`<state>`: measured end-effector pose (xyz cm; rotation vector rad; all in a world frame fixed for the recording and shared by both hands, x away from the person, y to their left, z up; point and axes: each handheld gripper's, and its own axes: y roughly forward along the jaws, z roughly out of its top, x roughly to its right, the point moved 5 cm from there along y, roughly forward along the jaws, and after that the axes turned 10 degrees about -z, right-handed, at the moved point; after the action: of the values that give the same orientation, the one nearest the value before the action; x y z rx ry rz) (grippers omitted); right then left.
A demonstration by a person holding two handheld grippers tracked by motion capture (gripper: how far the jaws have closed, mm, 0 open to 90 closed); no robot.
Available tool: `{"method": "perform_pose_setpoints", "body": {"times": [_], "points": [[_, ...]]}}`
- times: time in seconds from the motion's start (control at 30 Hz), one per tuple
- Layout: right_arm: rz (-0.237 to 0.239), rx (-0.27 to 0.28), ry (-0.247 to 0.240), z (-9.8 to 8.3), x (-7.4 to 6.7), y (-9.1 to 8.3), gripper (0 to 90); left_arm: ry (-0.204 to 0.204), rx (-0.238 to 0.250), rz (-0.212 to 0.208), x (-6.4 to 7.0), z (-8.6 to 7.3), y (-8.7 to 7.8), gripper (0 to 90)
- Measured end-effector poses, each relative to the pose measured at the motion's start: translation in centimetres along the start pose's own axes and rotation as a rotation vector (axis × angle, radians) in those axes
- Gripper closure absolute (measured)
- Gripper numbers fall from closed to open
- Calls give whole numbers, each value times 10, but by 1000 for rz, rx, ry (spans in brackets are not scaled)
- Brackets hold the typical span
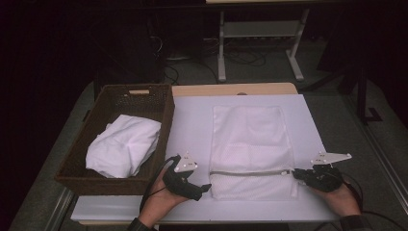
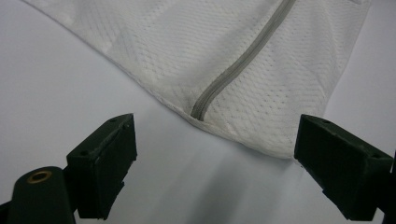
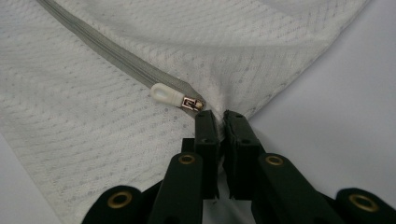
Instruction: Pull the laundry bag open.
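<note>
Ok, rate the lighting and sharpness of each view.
High view: dim and soft, black surroundings, the white mesh zipped laundry bag nearly washed out. Left gripper view: sharp mesh weave, faint shadow beneath the bag edge. Right gripper view: crisp white zipper pull, nearest claw parts slightly blurred.

black tongs (image 3: 217, 116) w/ brass rivets, grey 3-corner plates, dark cuffs.

- One white mesh laundry bag (image 1: 252, 144) with one grey zipper (image 1: 250, 172) and one white zipper pull (image 3: 166, 96).
- One wicker basket (image 1: 159, 127).
- One folded white cloth (image 1: 124, 144).
- Two handheld grippers: left gripper (image 1: 206, 187), right gripper (image 1: 295, 173).
- One white table mat (image 1: 192, 125).
</note>
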<state>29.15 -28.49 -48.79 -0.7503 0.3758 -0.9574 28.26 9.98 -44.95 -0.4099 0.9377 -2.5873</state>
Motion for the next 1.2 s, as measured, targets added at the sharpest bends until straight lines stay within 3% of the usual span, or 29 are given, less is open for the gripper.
{"method": "perform_pose_setpoints", "body": {"times": [0.27, 0.6, 0.8, 1.07, 1.2], "points": [[10, 10, 24, 0, 1, 0, 854, -4, 7, 10, -2, -1, -1, 124], [72, 65, 70, 8, -3, -7, 854, -17, 15, -1, -3, 0, -1, 123], [89, 71, 31, 14, -14, -6, 853, -13, 14, -12, -2, 1, 0, 123], [111, 86, 19, 19, -20, -6, 853, -12, 27, -35, 1, 6, 4, 128], [108, 97, 10, 20, -22, -7, 852, 8, 19, -52, 4, 10, 11, 126]]}}
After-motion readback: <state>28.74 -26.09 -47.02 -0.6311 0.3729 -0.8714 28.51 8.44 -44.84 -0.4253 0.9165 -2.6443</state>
